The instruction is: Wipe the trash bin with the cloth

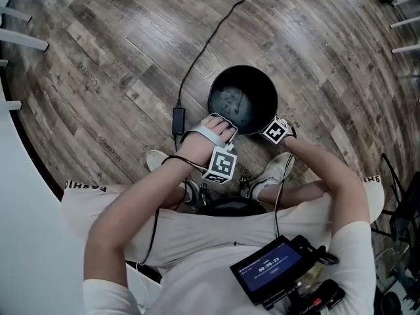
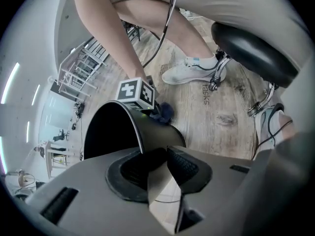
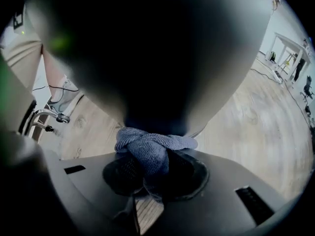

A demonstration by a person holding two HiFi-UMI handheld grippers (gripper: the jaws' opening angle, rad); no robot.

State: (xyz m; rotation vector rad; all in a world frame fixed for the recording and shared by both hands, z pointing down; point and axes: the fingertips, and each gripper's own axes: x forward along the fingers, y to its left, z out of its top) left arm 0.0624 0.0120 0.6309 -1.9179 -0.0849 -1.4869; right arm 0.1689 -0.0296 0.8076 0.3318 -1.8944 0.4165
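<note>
A round black trash bin point(image 1: 243, 100) stands upright on the wooden floor in front of the person's feet. My left gripper point(image 1: 225, 135) sits on its near left rim, and in the left gripper view the bin's wall point(image 2: 147, 127) runs in between the pads, which are shut on it point(image 2: 165, 154). My right gripper point(image 1: 274, 128) is low at the bin's near right side. It is shut on a bunched blue-grey cloth point(image 3: 150, 149), which presses against the bin's dark outer wall point(image 3: 147, 58). The cloth point(image 2: 165, 111) also shows under the right gripper's marker cube.
A black power brick point(image 1: 178, 119) and its cable point(image 1: 216, 38) lie on the floor left of the bin. White shoes point(image 1: 161, 159) point(image 1: 279, 166) and a black stool seat point(image 2: 251, 53) are close behind the grippers. A white tabletop point(image 1: 26, 228) borders the left.
</note>
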